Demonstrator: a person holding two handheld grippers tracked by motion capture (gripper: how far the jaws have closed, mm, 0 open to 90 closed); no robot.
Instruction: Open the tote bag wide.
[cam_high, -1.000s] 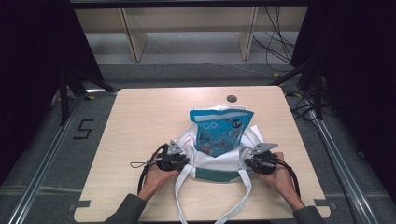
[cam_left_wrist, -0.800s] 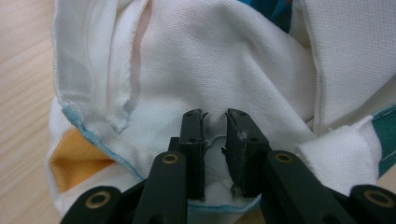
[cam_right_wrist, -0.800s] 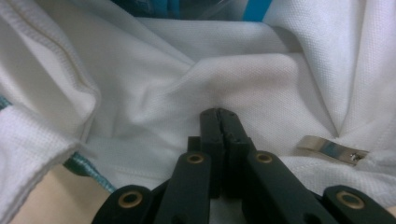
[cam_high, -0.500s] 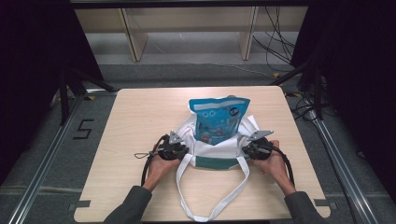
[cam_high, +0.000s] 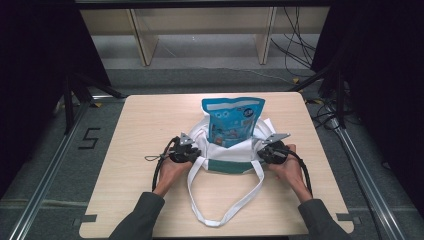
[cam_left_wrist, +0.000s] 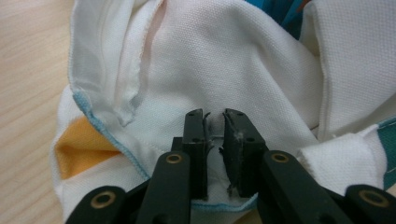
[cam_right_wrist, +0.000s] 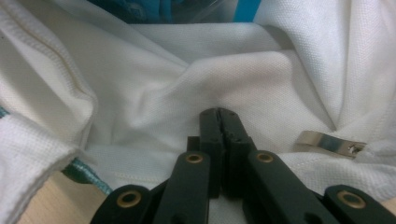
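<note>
The left gripper has its jaws almost together, pinching a fold of the white tote bag at the bag's left edge. The right gripper is closed tight on the white cloth at the bag's right edge, beside a small silver metal clip lying on the fabric (its fastening is too blurred to make out). In the high view both grippers sit level with each other on either side of the bag's mouth, the left gripper and right gripper each held low over the table with a cable looping back along the forearm. The left hand and right hand reach in from the near edge in dark sleeves, forearms angling inward. The bag lies flat near the middle of the wooden table, its white handles looping toward the person. A blue printed pouch stands partly inside the bag's mouth, its top half sticking out on the far side
</note>
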